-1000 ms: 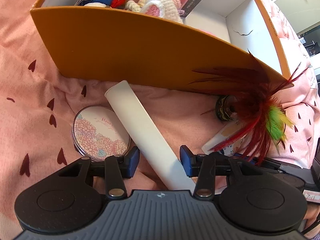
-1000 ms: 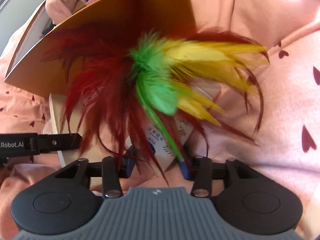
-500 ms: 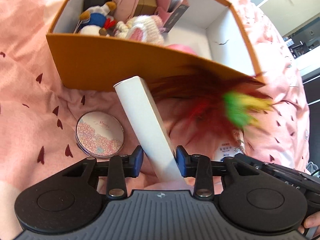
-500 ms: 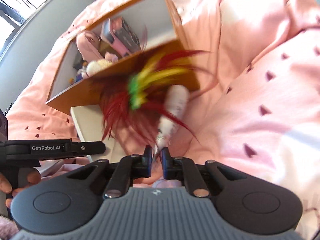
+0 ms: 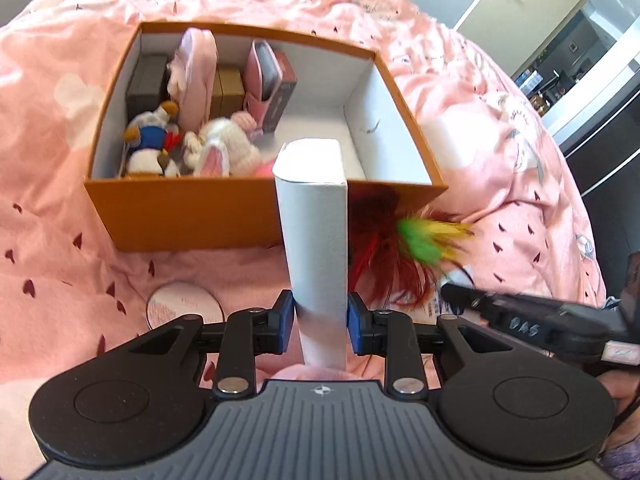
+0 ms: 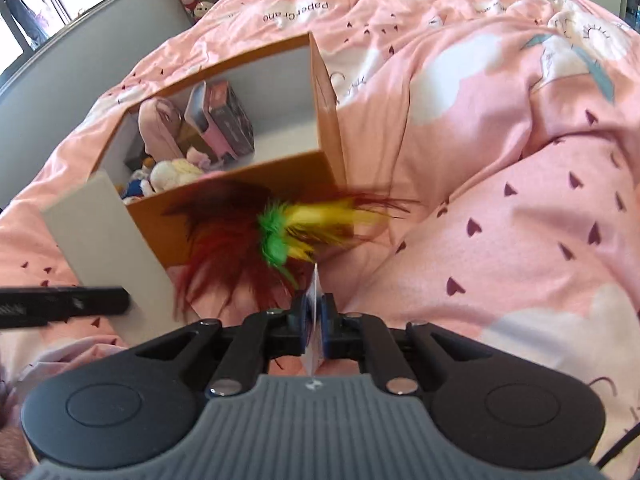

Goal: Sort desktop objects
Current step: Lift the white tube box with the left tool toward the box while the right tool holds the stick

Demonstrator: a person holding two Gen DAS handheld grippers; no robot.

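My left gripper (image 5: 320,316) is shut on a long white carton (image 5: 316,232) and holds it lifted, its far end over the near wall of the orange box (image 5: 192,212). The carton also shows in the right wrist view (image 6: 108,240). My right gripper (image 6: 315,312) is shut on the thin card backing of a feather toy (image 6: 276,232), whose red, green and yellow feathers hang in front of the orange box (image 6: 328,120). The feather toy shows in the left wrist view (image 5: 420,240) to the right of the carton.
The orange box holds plush toys (image 5: 152,144), a pink pouch (image 5: 196,76) and small boxes (image 5: 276,84); its right half has a bare white floor (image 5: 320,120). A round floral tin (image 5: 184,308) lies on the pink bedding (image 5: 500,184) in front of the box.
Both grippers closed on their objects and lifted them off the bedding. The white carton rose and swung upright toward the box; the feather toy rose with the right gripper.
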